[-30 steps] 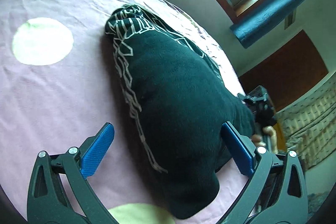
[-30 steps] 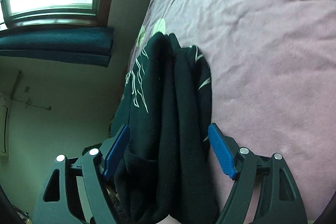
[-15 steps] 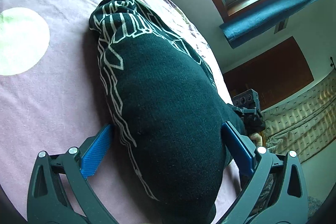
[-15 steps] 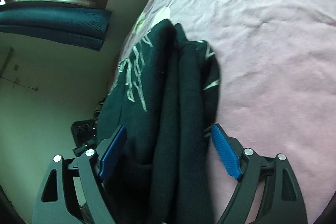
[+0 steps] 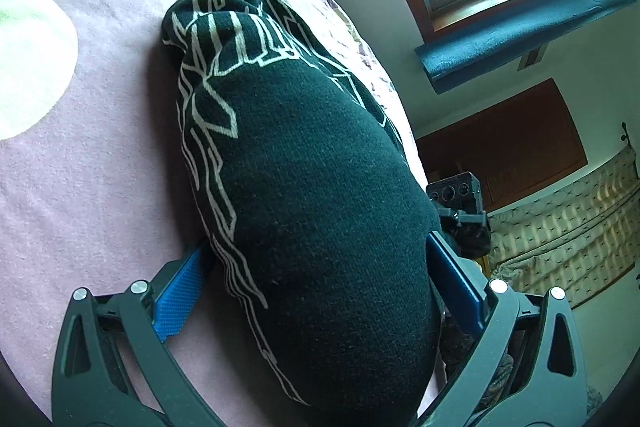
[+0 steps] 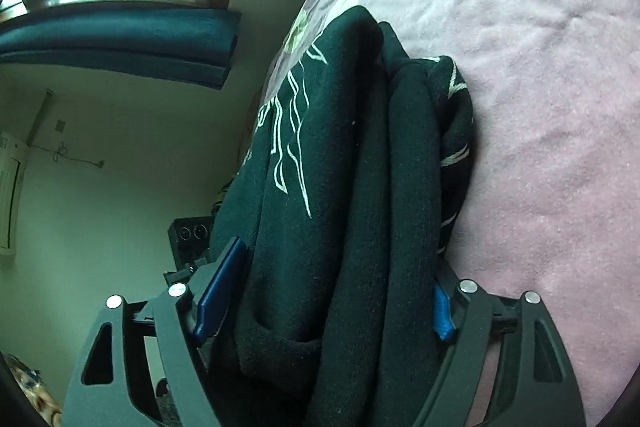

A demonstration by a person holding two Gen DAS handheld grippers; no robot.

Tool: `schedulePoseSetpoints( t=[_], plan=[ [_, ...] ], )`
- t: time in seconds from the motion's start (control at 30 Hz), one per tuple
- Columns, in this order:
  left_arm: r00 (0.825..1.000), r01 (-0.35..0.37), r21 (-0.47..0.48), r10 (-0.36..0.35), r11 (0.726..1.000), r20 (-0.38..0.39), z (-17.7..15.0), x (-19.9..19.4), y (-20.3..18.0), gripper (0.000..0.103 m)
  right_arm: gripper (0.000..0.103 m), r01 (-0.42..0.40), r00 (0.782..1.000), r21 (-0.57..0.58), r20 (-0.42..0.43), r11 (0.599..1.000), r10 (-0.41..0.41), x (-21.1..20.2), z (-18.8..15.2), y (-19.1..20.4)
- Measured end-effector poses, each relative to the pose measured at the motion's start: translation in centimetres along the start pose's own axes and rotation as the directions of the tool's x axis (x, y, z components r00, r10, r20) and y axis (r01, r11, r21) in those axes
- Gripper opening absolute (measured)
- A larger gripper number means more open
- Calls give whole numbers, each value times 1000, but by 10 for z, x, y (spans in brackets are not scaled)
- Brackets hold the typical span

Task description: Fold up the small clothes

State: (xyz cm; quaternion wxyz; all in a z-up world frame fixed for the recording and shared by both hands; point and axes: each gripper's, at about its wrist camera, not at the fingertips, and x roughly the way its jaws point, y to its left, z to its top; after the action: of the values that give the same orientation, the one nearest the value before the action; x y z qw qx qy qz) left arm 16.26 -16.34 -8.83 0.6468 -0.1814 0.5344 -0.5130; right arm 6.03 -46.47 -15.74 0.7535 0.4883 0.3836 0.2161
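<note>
You're gathering the folded dark sweater [image 5: 320, 207] on the bed [image 5: 100, 167]: left hand-held gripper [image 5: 316, 283] spread around it, right hand-held gripper [image 6: 328, 291] closing around its bundled layers, so next clamp both evenly before lifting.

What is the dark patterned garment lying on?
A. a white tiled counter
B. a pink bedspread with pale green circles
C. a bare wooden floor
B: the dark patterned garment lies on a pink bedspread with pale green circles.
</note>
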Motion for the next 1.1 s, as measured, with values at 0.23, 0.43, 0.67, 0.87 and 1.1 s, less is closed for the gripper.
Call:
schedulePoseSetpoints(
  t=[0.23,0.43,0.67,0.87,1.1],
  plan=[
    [993,-116,60,115,991,16,0,5,-24,85,50,98,995,-61,10,993,-98,0,0,8],
    [982,-186,94,183,978,35,1,5,-38,76,46,152,988,-113,56,982,-146,3,-4,18],
    [975,-220,141,215,965,51,1,3,-47,73,43,153,986,-139,83,978,-143,-11,-17,19],
    [970,-242,169,234,956,66,-3,-3,-51,71,42,166,983,-157,104,974,-151,-17,-22,23],
    [962,-270,193,259,943,83,-6,-10,-58,70,40,153,984,-173,115,973,-134,-20,-27,29]
  ],
)
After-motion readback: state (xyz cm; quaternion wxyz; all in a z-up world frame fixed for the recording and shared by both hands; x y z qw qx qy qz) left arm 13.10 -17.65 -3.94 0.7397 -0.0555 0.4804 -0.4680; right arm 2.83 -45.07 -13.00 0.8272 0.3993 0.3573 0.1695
